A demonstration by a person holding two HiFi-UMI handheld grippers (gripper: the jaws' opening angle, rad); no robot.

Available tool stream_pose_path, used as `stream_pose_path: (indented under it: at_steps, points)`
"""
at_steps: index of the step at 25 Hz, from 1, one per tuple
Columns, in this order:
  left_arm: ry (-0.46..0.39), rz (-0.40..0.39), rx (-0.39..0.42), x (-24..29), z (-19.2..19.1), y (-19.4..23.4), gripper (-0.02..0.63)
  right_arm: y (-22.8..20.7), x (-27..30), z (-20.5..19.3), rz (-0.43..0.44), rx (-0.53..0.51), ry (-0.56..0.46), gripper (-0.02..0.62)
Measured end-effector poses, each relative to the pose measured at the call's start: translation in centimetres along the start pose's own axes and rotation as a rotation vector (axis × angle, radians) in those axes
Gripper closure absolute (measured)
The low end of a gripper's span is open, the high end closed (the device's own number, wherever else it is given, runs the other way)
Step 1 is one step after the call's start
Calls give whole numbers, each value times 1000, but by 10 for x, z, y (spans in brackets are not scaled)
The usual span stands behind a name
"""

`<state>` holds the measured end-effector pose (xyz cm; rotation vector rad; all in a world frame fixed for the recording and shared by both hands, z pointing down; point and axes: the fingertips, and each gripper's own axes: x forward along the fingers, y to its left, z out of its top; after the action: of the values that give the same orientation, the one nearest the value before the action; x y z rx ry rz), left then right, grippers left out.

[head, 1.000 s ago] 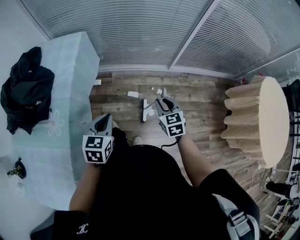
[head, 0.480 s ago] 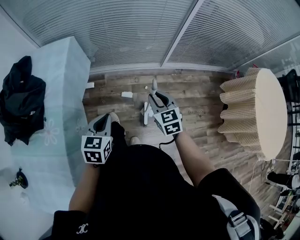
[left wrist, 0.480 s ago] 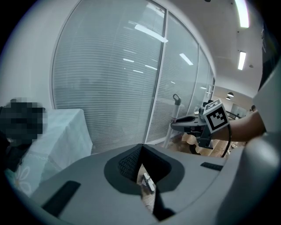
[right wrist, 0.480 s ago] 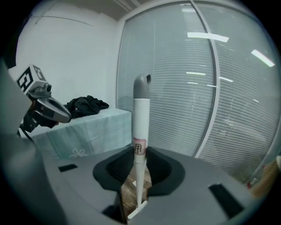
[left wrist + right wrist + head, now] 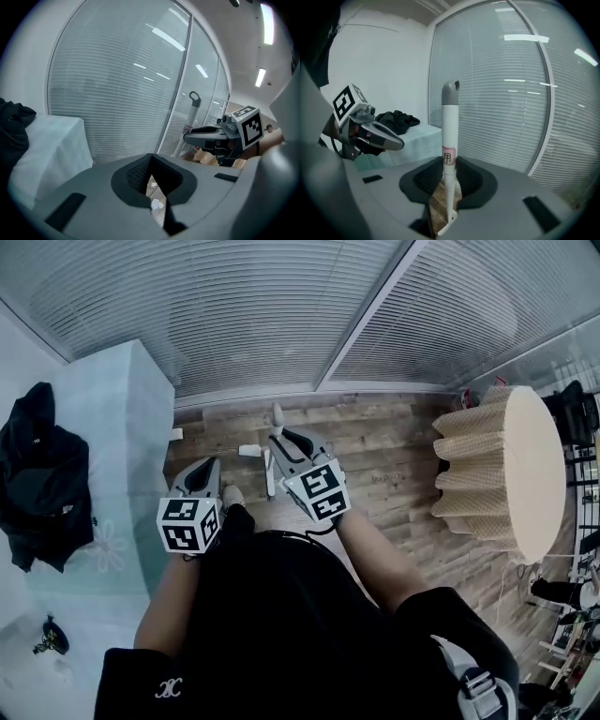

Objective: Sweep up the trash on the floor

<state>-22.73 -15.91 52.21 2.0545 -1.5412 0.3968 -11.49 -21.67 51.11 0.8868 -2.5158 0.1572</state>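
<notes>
Right gripper (image 5: pixel 449 169): jaws pinch a slim round handle (image 5: pixel 450 126), a smooth white tube with a grey rounded cap, held upright. 1 small pale label (image 5: pixel 448 157) with a red printed mark sits just above the ribbed black pads; the mark is not legible. The lower end of the handle is hidden.

Left gripper (image 5: pixel 150 160): jaws pressed together at the tips, nothing between them. It is held beside the right gripper and a little lower in the head view.

Trash (image 5: pixel 156 204): small white crumpled scraps on the floor (image 5: pixel 394 465), seen below the left jaws. More white bits lie by the wall base.

Floor: wood-grain planks, brown-grey. Walls: glass panels backed by fine horizontal blinds (image 5: pixel 281 306).

Left: block draped in pale teal cloth (image 5: pixel 112 456) with a black garment (image 5: pixel 42 479) heaped on top. Right: round table (image 5: pixel 539 465) with a beige pleated skirt.
</notes>
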Motion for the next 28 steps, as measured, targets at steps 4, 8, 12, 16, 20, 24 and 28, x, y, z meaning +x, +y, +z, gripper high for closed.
stream_pose_path:
  at_steps: [4, 8, 12, 16, 20, 24, 28]
  points:
    - [11, -15, -13, 19, 16, 24, 611, 4, 34, 12, 4, 13, 12, 495]
    - [15, -25, -16, 31, 28, 49, 611, 5, 67, 8, -35, 17, 34, 495]
    - [27, -32, -25, 43, 37, 78, 611, -11, 94, -22, -130, 104, 110, 495]
    - [44, -70, -15, 61, 46, 98, 611, -26, 101, -49, -196, 159, 165, 495]
    - [83, -145, 19, 92, 48, 98, 611, -52, 87, -63, -292, 189, 191, 494]
    - [130, -244, 57, 120, 51, 73, 611, -76, 55, -80, -399, 261, 229, 491]
    - [153, -346, 102, 138, 53, 43, 611, -86, 27, -90, -479, 294, 259, 489]
